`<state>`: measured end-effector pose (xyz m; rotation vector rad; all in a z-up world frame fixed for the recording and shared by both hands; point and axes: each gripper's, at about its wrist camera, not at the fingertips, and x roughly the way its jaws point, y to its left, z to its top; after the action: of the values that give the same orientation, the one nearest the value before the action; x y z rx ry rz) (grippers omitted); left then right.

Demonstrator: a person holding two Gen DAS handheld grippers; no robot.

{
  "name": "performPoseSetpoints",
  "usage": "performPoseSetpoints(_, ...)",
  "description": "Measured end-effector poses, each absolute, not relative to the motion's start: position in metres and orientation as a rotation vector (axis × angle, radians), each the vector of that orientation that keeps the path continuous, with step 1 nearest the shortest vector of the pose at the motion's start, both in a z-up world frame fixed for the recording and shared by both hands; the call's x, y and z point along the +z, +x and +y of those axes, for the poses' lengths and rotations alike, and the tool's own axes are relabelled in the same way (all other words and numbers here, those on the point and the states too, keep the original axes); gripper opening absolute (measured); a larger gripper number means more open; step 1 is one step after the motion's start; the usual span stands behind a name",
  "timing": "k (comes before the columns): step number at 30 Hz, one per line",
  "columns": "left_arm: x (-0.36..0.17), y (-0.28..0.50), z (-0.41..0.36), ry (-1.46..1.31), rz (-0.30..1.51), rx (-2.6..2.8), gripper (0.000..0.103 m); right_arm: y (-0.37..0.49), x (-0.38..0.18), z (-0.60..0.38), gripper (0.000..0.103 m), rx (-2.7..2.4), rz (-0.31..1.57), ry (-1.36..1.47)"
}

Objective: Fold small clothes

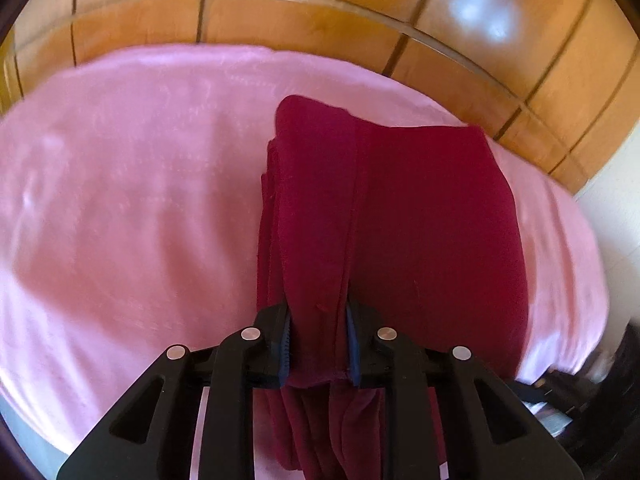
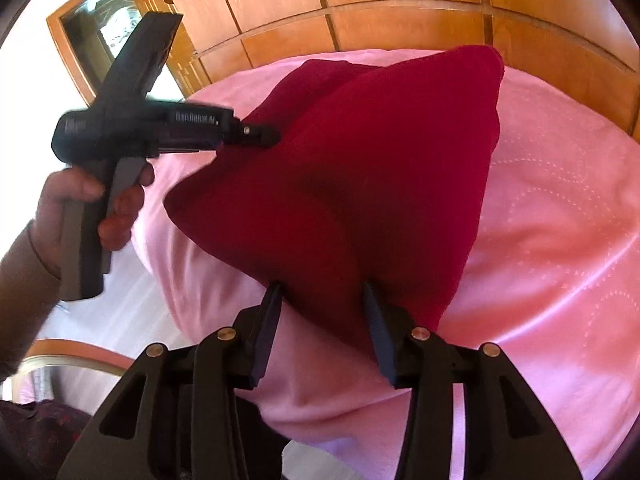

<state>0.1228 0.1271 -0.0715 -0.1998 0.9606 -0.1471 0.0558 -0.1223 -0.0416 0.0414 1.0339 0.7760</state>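
Both grippers — left [image 1: 318, 344] and right [image 2: 322, 332] — are clamped on the dark red garment [image 2: 360, 184], lifting it over the pink bedcover [image 2: 560, 240] near its far edge.

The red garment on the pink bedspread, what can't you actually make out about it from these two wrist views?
- Its type: the red garment is bunched and folded in both views.
- Its near end, left wrist view: runs between the left gripper fingers and off the bottom edge.
- Right gripper contact, right wrist view: the cloth's dark underside hides whether the pads press it.
- Left gripper tips, right wrist view: buried in cloth.
- Pink bedspread texture, left wrist view: blurred.
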Motion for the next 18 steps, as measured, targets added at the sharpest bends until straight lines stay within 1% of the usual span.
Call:
performPoseSetpoints(2,-0.07,0.119,0.123,-0.171,0.948,-0.134,0.02,0.061,-0.032,-0.137,0.044,0.783,1.031,0.094)
performPoseSetpoints(4,-0.067,0.117,0.119,-0.158,0.93,-0.123,0.02,0.071,-0.019,-0.152,0.053,0.758,1.004,0.138)
performPoseSetpoints(9,-0.065,0.114,0.113,-0.134,0.901,-0.097,0.02,0.109,-0.006,-0.163,0.053,0.665,0.972,0.193)
performPoseSetpoints(13,-0.066,0.112,0.111,-0.126,0.891,-0.093,0.02,0.138,-0.001,-0.15,0.053,0.638,0.947,0.197)
performPoseSetpoints(18,-0.068,0.11,0.11,-0.126,0.88,-0.092,0.02,0.166,-0.003,-0.12,0.054,0.634,0.943,0.133)
